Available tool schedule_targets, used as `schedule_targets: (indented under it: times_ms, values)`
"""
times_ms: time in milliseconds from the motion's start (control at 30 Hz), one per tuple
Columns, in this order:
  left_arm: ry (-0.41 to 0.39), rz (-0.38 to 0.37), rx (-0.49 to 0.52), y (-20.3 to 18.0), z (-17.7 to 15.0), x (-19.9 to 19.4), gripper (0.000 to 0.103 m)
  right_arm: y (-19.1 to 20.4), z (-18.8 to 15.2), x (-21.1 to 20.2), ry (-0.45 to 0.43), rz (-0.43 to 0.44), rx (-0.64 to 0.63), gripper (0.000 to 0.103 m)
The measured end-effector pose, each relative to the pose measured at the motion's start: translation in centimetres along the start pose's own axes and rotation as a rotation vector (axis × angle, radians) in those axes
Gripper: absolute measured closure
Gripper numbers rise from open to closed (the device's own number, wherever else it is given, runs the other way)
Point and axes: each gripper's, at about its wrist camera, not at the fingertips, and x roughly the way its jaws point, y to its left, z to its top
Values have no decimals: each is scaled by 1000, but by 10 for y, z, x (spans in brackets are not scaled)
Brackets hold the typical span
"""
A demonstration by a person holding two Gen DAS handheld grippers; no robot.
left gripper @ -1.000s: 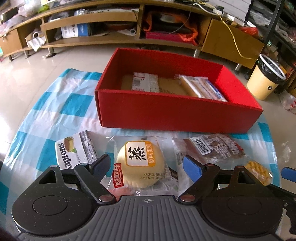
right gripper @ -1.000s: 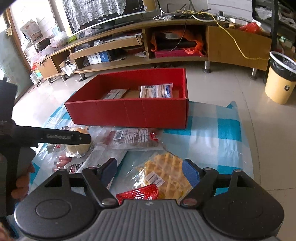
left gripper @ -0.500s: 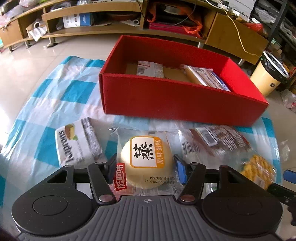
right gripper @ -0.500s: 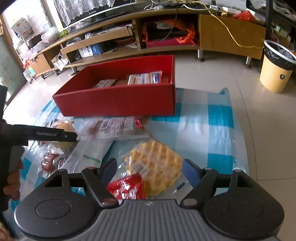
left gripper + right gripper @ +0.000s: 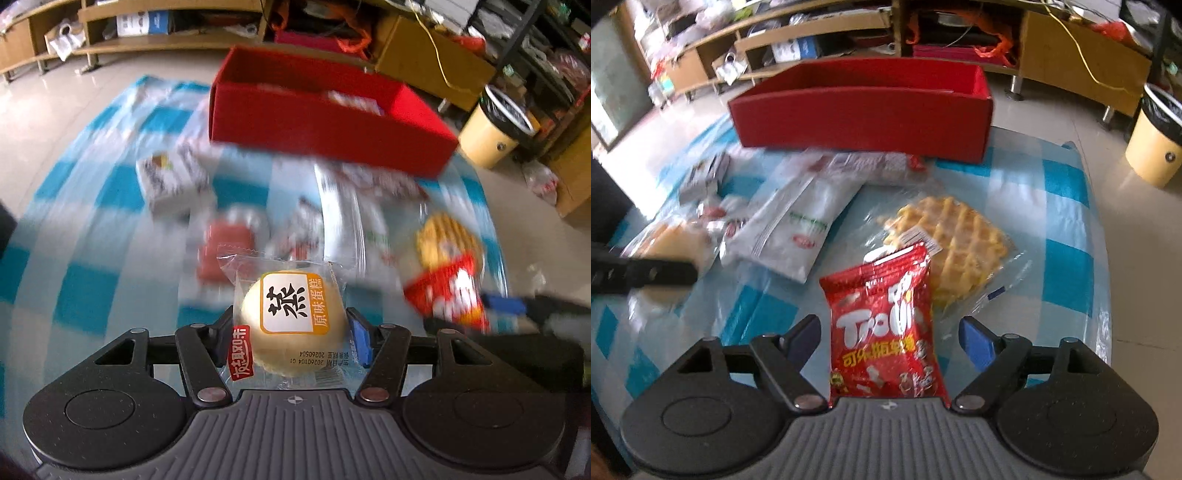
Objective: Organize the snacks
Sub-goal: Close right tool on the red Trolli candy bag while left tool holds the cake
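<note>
Your left gripper [image 5: 291, 332] pinched the steamed cake [image 5: 291, 325], lifted short of the red box [image 5: 325, 118]; its slick wrapper could slip. Your right gripper [image 5: 888, 332] gaped wide around the red candy bag [image 5: 886, 328], nearer than the box.

Daylight, bright and soft; no hard shadows. Left wrist view: heavy motion blur over the blue-checked cloth [image 5: 92, 288] and loose packets; red box [image 5: 325, 122] smeared. Only the steamed cake packet [image 5: 291, 325] between the left gripper [image 5: 291, 341] fingers is sharp. Right wrist view: sharper; red candy bag [image 5: 886, 332] crisp, waffle [image 5: 953, 236] clear, left edge blurred. Floor tiles [image 5: 1052, 122] show glare, possibly from a window at left. Strong fisheye bending at the edges, corners dark.
</note>
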Motion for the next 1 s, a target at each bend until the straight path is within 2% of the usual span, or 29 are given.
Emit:
schedule_targets:
  times_ms: [133, 233, 267, 400, 567, 700, 867, 900, 1000]
  values:
    - [54, 24, 20, 0, -20, 8, 36, 9, -9, 5, 38, 13, -14, 22]
    - [54, 56, 55, -1, -27, 13, 35, 14, -16, 9, 42, -15, -25, 22]
    - [46, 64, 65, -2, -27, 13, 34, 14, -17, 10, 37, -19, -26, 22]
    - [24, 81, 73, -7, -29, 12, 16, 13, -17, 10, 18, -30, -15, 20]
    - [57, 113, 58, -3, -33, 26, 14, 15, -17, 17, 17, -17, -16, 0]
    - [38, 141, 67, -2, -34, 24, 11, 22, -17, 21, 26, -55, -46, 0]
    - [38, 154, 65, -1, -35, 25, 8, 19, -16, 21, 28, -54, -31, 0]
    - [39, 164, 76, -2, -36, 26, 7, 18, -16, 20, 23, -53, -28, 1]
    - [45, 194, 114, -6, -40, 29, 4, 14, -17, 15, -1, -61, -7, 13]
